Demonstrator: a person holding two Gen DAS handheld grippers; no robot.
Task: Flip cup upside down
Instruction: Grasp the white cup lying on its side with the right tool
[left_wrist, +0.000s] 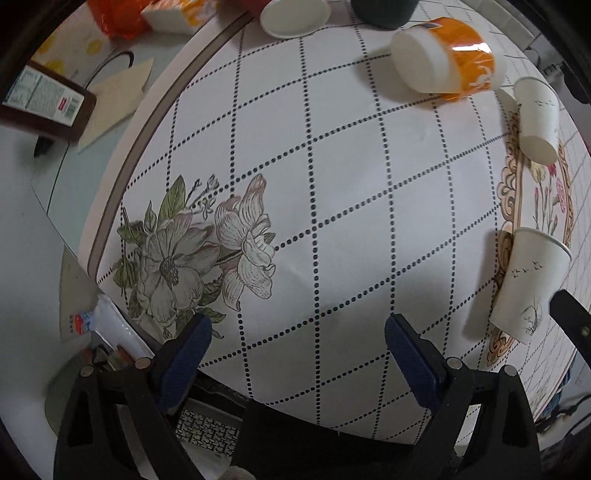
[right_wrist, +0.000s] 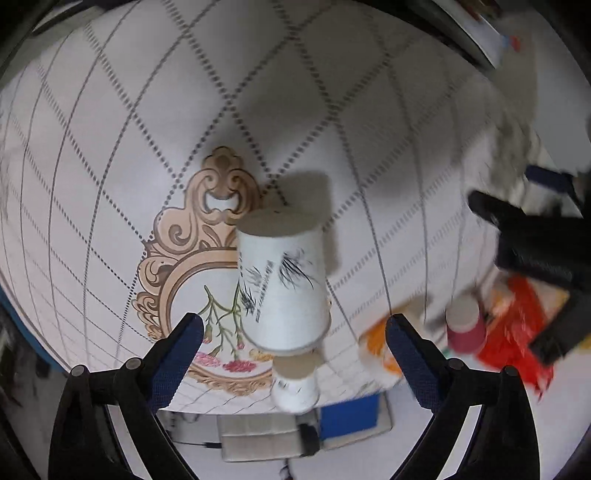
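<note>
The round table under a glossy white oilcloth (left_wrist: 332, 184), crossed by dotted black lines and printed with flowers, takes up nearly everything. A tan scrollwork frame motif (right_wrist: 177, 266) is printed toward its right side.

On that motif is the white paper cup with thin ink grass strokes (right_wrist: 284, 291), tapered, matt and light, with a thin rolled lip. It lies straight ahead of the right gripper (right_wrist: 294, 321). Its long axis runs away from the tongs, the flat closed base at the far end and the wide mouth at the near end. I take it to be standing mouth-down already, though I cannot tell whether the rim sits flat on the cloth. The right hand is plainly the nearer one.

A squat orange-and-white glossy cup (left_wrist: 454, 59) rests at the far side. A second, smaller-looking white paper cup (right_wrist: 295, 387) is just beside the task cup, on its near side, too blurred to read.

The right tongs are spread wide, their ribbed blue pads clear of the cup's walls on both sides and gripping nothing. The left gripper (left_wrist: 297, 325) hangs over bare cloth near the flower print, well apart from the cup to its left, equally wide and empty.
</note>
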